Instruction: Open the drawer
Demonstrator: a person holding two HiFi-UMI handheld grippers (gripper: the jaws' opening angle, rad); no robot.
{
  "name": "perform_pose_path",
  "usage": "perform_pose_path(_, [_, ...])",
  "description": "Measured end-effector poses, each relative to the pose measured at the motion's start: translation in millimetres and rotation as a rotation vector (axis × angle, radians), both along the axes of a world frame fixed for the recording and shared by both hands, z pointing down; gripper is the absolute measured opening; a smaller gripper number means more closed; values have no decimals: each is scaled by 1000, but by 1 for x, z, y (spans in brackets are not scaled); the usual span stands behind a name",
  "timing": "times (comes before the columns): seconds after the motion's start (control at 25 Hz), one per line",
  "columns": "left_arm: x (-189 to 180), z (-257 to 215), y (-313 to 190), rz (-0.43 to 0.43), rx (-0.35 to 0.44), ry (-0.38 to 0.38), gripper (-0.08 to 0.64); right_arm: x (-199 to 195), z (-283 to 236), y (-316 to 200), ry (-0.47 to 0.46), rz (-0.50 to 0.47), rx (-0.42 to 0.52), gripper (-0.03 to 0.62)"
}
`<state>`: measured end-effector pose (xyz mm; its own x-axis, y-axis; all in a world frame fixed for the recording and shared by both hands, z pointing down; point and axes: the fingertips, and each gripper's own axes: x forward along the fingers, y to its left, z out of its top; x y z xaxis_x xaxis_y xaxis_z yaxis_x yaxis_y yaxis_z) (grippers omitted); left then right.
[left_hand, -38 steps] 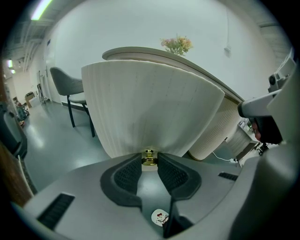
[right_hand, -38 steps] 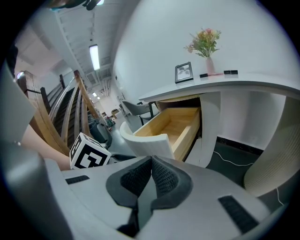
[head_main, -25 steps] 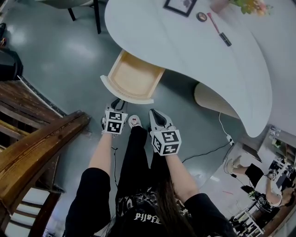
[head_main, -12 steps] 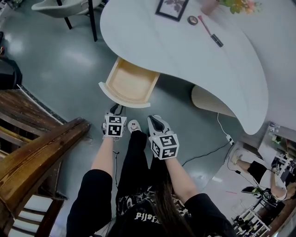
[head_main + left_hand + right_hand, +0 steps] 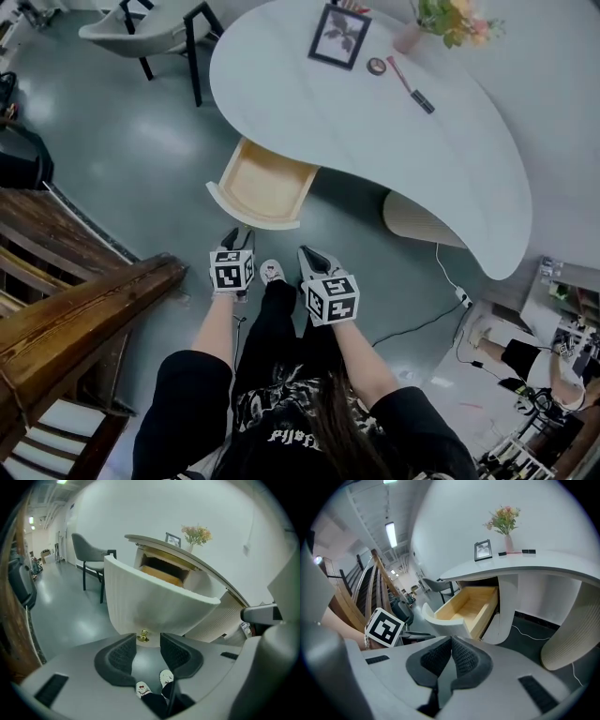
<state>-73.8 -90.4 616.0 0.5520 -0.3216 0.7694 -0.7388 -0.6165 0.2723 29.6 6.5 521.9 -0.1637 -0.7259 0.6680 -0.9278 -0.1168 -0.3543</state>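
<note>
The drawer [image 5: 264, 178] stands pulled out from under the white table [image 5: 375, 122], its light wooden inside bare. Its curved white front [image 5: 154, 602] carries a small gold knob [image 5: 143, 637]. My left gripper [image 5: 147, 639] is just short of that front. Its jaws have just been opening; the knob sits at their tips, and the pads do not press on it. In the head view the left gripper [image 5: 234, 239] hovers a little below the drawer front. My right gripper [image 5: 309, 255] hangs beside it, to the right. Its jaws [image 5: 451, 644] meet at the tips with nothing between them.
A wooden stair rail [image 5: 75, 309] runs along the left. A chair [image 5: 150, 23] stands at the back left. The table's ribbed pedestal [image 5: 422, 223] is right of the drawer, and a cable [image 5: 422, 319] trails over the floor. A picture frame [image 5: 339, 36] and a vase of flowers [image 5: 441, 23] stand on the table.
The left gripper has come slightly away from the drawer front and lifted. The drawer stays pulled out. The head view now takes in more of the table's far side.
</note>
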Motion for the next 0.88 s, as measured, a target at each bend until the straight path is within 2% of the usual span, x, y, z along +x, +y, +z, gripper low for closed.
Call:
perform_pose_path(0.2, [0, -27, 25, 39, 5, -9, 156, 2, -21, 0, -8, 3, 26, 28])
perform_pose_path(0.4, [8, -57, 44, 46, 18, 26, 156, 3, -41, 2, 3, -19, 47, 28])
perform_pose_path(0.64, [30, -88, 59, 122, 109, 27, 156, 16, -62, -1, 15, -8, 88, 28])
perform_pose_path(0.88, [47, -126, 63, 100, 155, 90, 156, 31, -86, 0, 39, -10, 145, 28])
